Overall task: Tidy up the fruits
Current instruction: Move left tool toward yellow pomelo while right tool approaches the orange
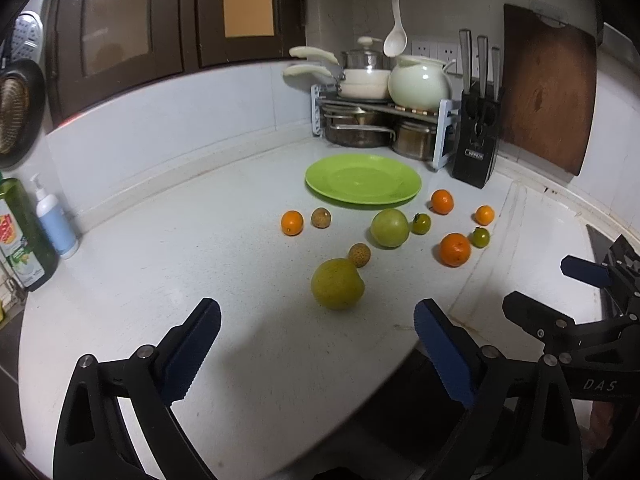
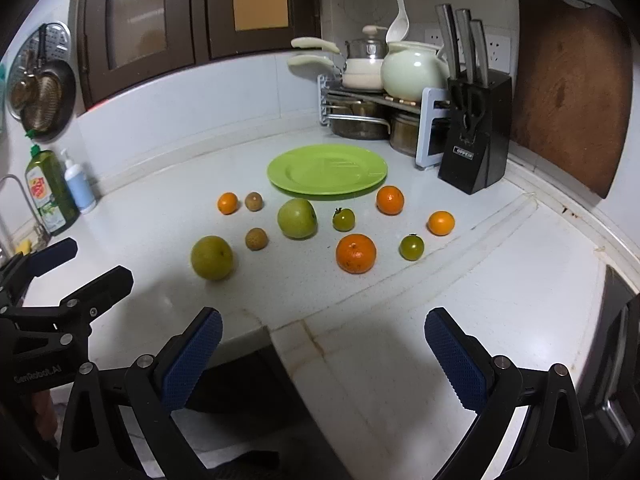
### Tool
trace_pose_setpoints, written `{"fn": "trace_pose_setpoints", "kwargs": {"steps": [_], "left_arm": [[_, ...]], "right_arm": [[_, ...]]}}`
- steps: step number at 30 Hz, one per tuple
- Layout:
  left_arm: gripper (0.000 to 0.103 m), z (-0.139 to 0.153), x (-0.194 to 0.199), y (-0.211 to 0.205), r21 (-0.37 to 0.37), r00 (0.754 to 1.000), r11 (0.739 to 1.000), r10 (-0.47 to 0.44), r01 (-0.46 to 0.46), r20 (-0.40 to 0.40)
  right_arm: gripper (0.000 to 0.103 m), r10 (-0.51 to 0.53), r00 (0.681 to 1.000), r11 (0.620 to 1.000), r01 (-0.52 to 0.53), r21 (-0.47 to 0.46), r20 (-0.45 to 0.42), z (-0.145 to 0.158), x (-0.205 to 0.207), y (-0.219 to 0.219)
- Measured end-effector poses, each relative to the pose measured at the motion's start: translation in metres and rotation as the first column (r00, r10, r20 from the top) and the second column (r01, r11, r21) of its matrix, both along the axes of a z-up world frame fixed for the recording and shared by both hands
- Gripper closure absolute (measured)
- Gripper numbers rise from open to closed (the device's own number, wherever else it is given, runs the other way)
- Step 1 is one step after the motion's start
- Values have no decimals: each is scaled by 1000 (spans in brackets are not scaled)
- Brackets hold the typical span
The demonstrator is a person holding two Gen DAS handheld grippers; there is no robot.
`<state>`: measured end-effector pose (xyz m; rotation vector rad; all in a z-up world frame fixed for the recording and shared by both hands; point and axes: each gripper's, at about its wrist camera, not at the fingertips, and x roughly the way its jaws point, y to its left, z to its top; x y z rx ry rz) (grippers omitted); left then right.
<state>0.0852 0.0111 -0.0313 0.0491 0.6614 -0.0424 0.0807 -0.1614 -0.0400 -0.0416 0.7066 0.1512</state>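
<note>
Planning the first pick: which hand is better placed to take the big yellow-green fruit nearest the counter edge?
Probably left. The yellow-green fruit lies straight ahead of the open left gripper; from the right gripper it lies off to the left.

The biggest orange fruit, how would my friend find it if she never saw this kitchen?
Start at the green plate on the white counter. Fruits lie scattered in front of it. Among them, the biggest orange fruit is the orange one nearest the counter's front edge, beside a small green tomato, and clearly larger than the other three orange ones.
</note>
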Motion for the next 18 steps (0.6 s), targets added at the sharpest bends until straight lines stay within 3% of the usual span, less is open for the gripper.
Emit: {"fn": "trace_pose_setpoints", "kwargs": {"steps": [10,18], "left_arm": [[17,-20,51,7,-46,998,997,-61,60,-31],[27,-42,76,4,-80,986,992,-104,94,-133]], "right_arm": [[7,-38,997,999,37,-25,-64,-16,57,7],[14,-93,988,995,90,-36,-127,-34,88,4]]}}
